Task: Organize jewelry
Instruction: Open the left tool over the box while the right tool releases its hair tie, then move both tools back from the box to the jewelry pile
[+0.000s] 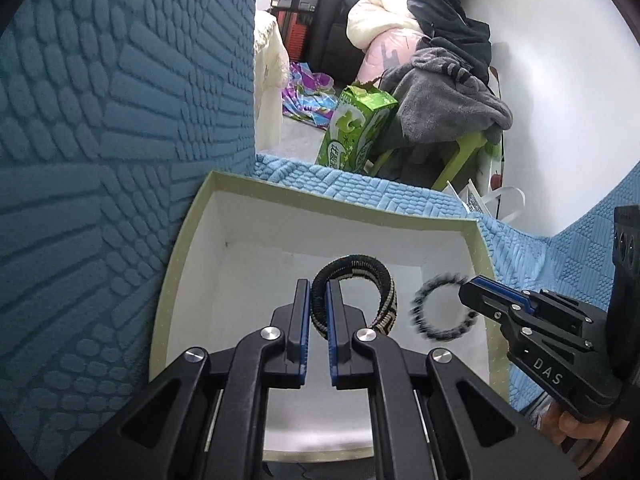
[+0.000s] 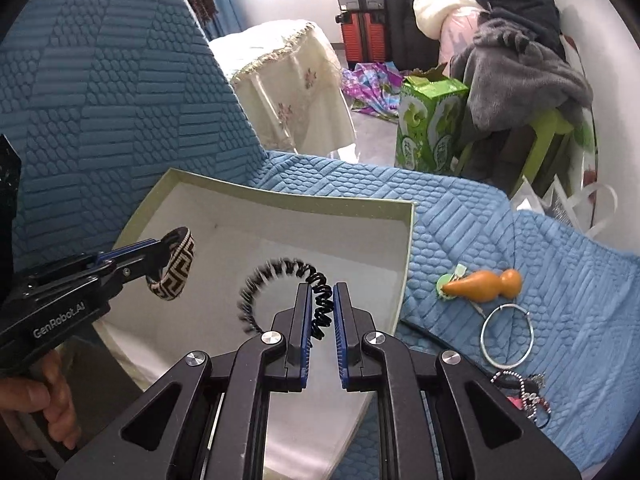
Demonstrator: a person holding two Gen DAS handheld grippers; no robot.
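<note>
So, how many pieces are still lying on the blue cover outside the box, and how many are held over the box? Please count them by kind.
Held over the box:
Woven bracelet: 1, in the left tool
Black coil band: 1, in the right tool
On the blue cover:
Silver bangle: 1
Orange gourd: 1
Tangled bead pile: 1, pieces uncountable
Total: 5

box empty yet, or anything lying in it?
Looks empty: the box shows a bare white floor; woven bracelet and coil band hang clamped above it.
</note>
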